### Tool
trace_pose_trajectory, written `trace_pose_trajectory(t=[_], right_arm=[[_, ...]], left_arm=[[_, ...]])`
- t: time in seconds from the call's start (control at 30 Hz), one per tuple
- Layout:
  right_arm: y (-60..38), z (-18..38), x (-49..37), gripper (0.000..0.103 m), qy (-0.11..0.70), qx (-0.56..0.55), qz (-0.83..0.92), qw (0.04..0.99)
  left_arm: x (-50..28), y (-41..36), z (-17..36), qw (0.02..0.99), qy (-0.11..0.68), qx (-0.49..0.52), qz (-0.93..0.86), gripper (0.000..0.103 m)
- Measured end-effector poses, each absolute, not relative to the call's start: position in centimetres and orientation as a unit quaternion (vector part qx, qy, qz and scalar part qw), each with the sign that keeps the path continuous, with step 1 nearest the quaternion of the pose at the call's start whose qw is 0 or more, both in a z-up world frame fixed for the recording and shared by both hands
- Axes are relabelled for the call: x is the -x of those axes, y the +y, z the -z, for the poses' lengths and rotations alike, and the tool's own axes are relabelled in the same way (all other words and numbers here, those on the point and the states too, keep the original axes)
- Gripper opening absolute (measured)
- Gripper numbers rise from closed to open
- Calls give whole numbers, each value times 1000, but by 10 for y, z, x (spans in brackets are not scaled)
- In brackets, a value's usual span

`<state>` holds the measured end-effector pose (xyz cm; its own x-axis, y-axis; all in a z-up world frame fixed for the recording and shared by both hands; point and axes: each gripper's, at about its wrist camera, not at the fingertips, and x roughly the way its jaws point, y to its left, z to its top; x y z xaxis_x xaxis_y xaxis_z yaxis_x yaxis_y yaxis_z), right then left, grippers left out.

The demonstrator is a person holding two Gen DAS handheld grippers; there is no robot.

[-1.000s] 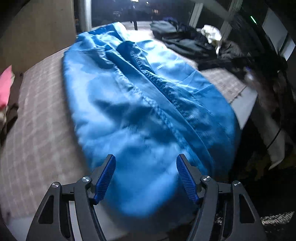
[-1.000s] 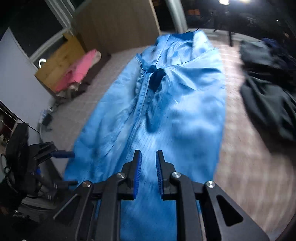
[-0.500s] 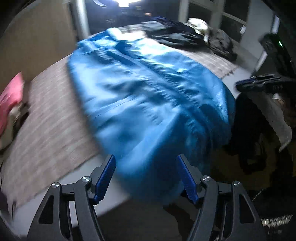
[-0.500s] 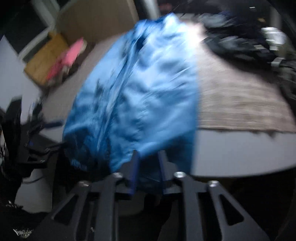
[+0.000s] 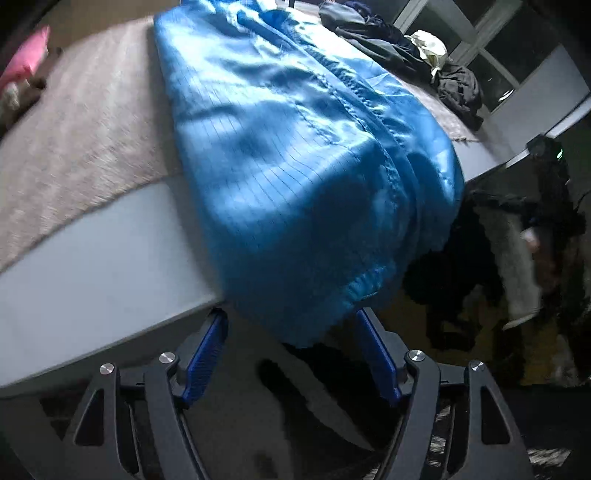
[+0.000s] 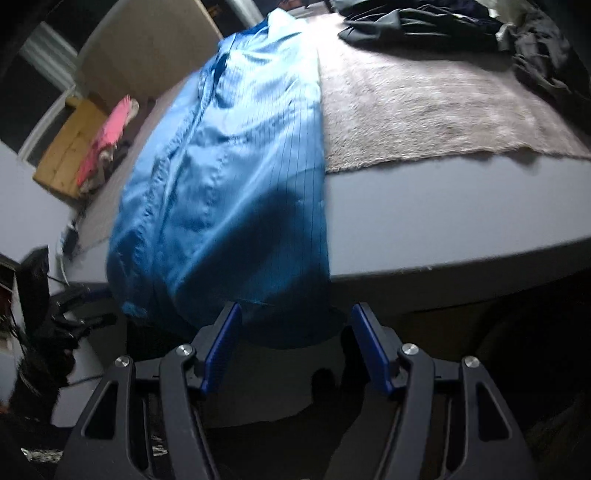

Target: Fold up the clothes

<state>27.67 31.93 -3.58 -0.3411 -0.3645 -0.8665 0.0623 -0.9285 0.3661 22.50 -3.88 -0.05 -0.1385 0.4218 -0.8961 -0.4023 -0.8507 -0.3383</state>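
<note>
Now the shiny blue pinstriped garment (image 5: 295,155) lies lengthwise on the grey table (image 6: 443,214), its near end draped over the table's front edge; a second ago it lay fully on the beige fuzzy rug (image 6: 424,99). My right gripper (image 6: 293,325), pinched nearly together back then, is opening, with the hanging hem just ahead of its blue pads and nothing clamped. My left gripper (image 5: 291,328) stands apart and widening, the hem dangling between its tips, unpressed. Dark clothes (image 5: 369,33) sit heaped at the far side.
</note>
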Motion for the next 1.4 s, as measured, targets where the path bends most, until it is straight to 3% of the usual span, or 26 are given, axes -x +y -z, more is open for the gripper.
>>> trace_pose_trajectory(t=[0.5,0.57,0.63,0.67,0.73,0.9,1.2,1.4], right_arm=[[295,83,-247,61,-112,-599,747,266],[292,85,-246,59,-108,-599,743,280],[292,82,-245,39,-109,-601,738,289],[292,81,-245,24,-111,-603,734,293],[293,75,-245,12,-113,-606,727,302],[296,43,-248,4,-165,-579,722,341],[328,-12,-230,3,-370,-467,718,360],[323,-37,-156,3,-374,-466,721,350]], left_arm=[[-213,-39,13,317,-84,613,-719,65],[-214,-40,12,318,-79,611,-721,41],[-214,-43,10,324,-80,612,-717,27],[-214,-45,8,328,-81,612,-715,17],[-216,-50,4,338,-79,610,-712,6],[-220,-57,-21,370,-95,595,-707,3],[-182,-65,-86,394,-178,555,-711,3],[-110,-81,-115,377,-186,523,-741,3]])
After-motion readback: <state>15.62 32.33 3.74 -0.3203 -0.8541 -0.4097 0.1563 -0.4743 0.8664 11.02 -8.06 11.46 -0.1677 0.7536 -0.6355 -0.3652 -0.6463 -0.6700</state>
